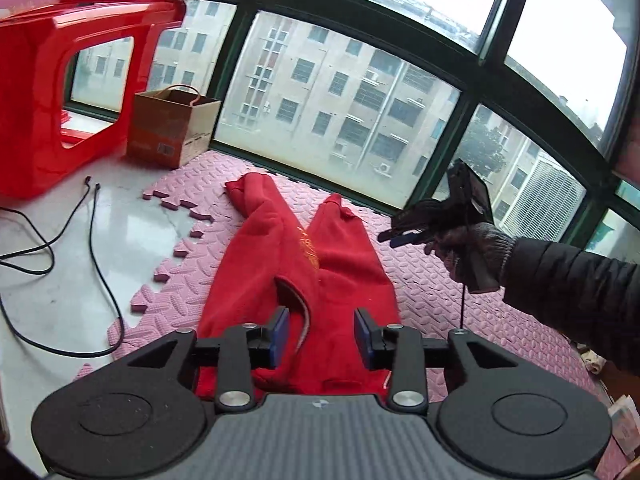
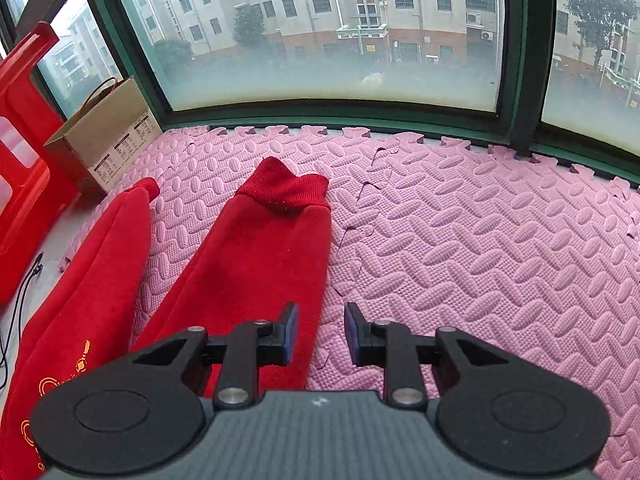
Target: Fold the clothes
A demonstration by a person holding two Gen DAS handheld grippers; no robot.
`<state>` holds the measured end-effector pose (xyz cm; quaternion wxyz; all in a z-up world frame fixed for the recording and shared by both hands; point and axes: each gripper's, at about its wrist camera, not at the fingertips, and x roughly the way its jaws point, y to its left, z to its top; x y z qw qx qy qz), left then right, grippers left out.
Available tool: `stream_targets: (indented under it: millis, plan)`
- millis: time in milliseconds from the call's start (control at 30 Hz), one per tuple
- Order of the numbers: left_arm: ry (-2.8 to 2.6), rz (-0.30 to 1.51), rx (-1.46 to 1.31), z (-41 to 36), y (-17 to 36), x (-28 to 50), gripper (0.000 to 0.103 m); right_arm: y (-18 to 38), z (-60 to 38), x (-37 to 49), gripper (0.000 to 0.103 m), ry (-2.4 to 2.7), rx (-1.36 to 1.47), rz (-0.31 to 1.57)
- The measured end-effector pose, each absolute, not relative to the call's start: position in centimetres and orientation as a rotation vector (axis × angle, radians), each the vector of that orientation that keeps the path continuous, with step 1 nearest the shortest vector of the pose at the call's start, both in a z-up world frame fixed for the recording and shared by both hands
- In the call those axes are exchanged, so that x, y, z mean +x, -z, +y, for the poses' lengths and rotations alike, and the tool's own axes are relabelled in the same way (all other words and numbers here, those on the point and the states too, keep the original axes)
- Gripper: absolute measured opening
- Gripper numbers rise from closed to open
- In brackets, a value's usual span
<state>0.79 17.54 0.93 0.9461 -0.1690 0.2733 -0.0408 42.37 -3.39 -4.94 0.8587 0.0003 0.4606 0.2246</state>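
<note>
Red trousers point(image 1: 304, 280) lie flat, legs toward 12 o'clock; left gripper point(image 1: 321, 336) and right gripper point(image 2: 321, 332) hover with jaws wide, holding nothing, so a leg wants gripping.

pink foam mat point(image 2: 460, 240) tiles are covering the floor up to the window edge, their jigsaw left edge giving way to bare pale floor point(image 1: 60, 280). red trousers point(image 1: 304, 276) are lying flat on the mat, legs pointing toward the window edge. a brown paper bag point(image 1: 172, 128) is sitting at the mat's far left corner, a red plastic stool point(image 1: 48, 100) is standing on the bare floor beside it, and black cables point(image 1: 96, 256) are trailing across the bare floor.
</note>
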Motion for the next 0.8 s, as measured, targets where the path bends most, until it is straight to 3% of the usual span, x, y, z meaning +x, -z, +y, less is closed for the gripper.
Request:
stream_targets:
  millis: [67, 167, 267, 500, 533, 600, 633, 700, 800]
  plan:
    - [0.159, 0.603, -0.297, 15.7, -0.4, 2.2, 0.041, 5.5, -3.2, 43.0, 0.025, -0.478, 0.026, 0.968]
    - [0.202, 0.658, -0.246, 13.2, 1.1, 4.2, 0.054, 6.4, -3.0, 44.0, 0.025, -0.489, 0.065, 0.970]
    - [0.249, 0.686, -0.184, 11.0, 2.3, 5.6, 0.059, 7.1, -2.7, 44.8, 0.025, -0.500, 0.081, 0.966]
    - [0.245, 0.746, -0.017, 8.5, 4.1, 6.8, 0.060, 8.0, -1.7, 45.2, 0.027, -0.527, 0.075, 0.965]
    - [0.246, 0.754, 0.002, 8.2, 4.3, 6.8, 0.060, 8.1, -1.5, 45.1, 0.026, -0.524, 0.064, 0.959]
    - [0.249, 0.760, 0.058, 7.6, 4.9, 6.8, 0.058, 8.0, -1.4, 44.7, 0.010, -0.523, 0.054, 0.942]
    - [0.250, 0.763, 0.087, 7.4, 5.2, 6.8, 0.055, 7.8, -1.5, 44.6, 0.009, -0.523, 0.052, 0.934]
    - [0.246, 0.781, 0.116, 7.3, 5.7, 7.2, 0.026, 7.1, -1.8, 44.2, 0.007, -0.520, 0.049, 0.916]
    - [0.267, 0.806, 0.053, 8.3, 5.7, 8.1, 0.017, 5.7, -2.5, 43.5, 0.006, -0.514, 0.038, 0.889]
